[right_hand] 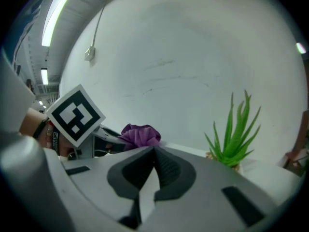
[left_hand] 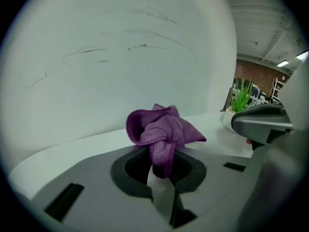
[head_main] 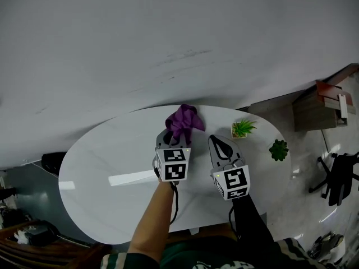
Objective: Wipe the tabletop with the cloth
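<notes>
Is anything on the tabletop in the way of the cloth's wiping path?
The left gripper clamps the cloth. On the tabletop's right side stand a spiky potted plant and a darker leafy plant. The shut right gripper is alongside. Nothing visible blocks the left half.

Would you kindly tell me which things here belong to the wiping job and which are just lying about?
Job: cloth, left gripper shut on it, table.
Lying about: aloe, dark plant, chair; right gripper, shut, empty.
</notes>
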